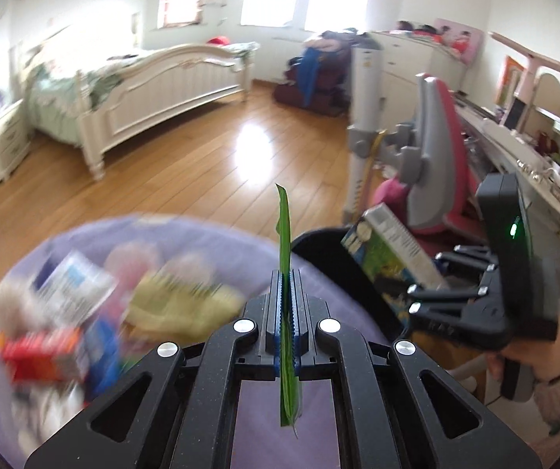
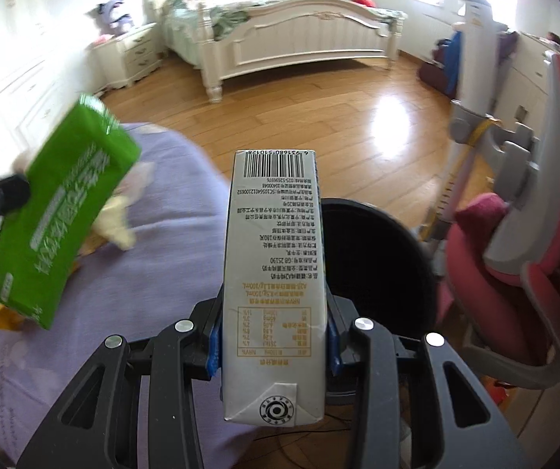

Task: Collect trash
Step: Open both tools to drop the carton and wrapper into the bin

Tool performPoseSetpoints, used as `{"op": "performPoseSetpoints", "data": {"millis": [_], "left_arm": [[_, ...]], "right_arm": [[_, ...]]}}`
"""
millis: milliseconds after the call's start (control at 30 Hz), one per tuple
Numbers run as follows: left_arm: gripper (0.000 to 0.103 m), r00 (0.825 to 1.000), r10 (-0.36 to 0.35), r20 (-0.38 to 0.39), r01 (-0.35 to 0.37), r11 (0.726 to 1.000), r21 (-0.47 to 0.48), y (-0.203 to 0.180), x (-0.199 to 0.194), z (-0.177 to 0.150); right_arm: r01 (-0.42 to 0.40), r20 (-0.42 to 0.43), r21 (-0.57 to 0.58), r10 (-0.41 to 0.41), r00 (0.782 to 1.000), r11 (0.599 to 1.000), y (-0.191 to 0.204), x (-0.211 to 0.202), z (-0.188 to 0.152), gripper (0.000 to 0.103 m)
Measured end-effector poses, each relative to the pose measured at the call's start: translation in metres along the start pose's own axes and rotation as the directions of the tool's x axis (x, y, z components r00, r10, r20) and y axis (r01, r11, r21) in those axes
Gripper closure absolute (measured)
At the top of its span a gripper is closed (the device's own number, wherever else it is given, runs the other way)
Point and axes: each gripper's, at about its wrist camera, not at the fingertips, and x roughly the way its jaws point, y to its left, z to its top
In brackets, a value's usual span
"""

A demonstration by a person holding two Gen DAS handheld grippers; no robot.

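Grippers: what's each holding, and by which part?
Left gripper: flattened green carton, pinched near one end. Right gripper: white milk carton, clamped across its sides near the lower end.

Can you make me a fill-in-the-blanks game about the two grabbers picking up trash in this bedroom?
1. The left gripper pinches a flat packet coloured ____.
2. The right gripper holds a milk carton just in front of a black ____.
3. The leftover trash lies on a cloth coloured ____.
4. The bed stands on a floor made of ____.

Missing words: green; bin; purple; wood
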Motion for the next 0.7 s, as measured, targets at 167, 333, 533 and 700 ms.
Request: {"op": "performPoseSetpoints", "data": {"millis": [167,333,533,700], "left_arm": [[0.099,0.996,-0.090,-0.021,0.091,0.995,0.035,-0.033,0.069,0.042],[0.098,0.987,-0.112,-0.111,0.119,0.991,0.055,-0.061,0.134,0.048],[0.094,0.986,-0.087,-0.142,0.095,0.994,0.047,-0.064,0.145,0.036],[0.071,0.986,-0.108,-0.131,0.109,0.994,0.007,-0.055,0.140,0.036]], "right_arm": [[0.107,-0.032,0.036,-0.106,0.994,0.994,-0.038,0.024,0.007,0.065],[0.139,-0.122,0.063,-0.130,0.984,0.988,-0.058,0.054,0.008,0.062],[0.153,-0.142,0.080,-0.141,0.980,0.985,-0.059,0.056,-0.002,0.050],[0.169,-0.122,0.087,-0.158,0.980,0.982,-0.060,0.044,0.000,0.046]]}}
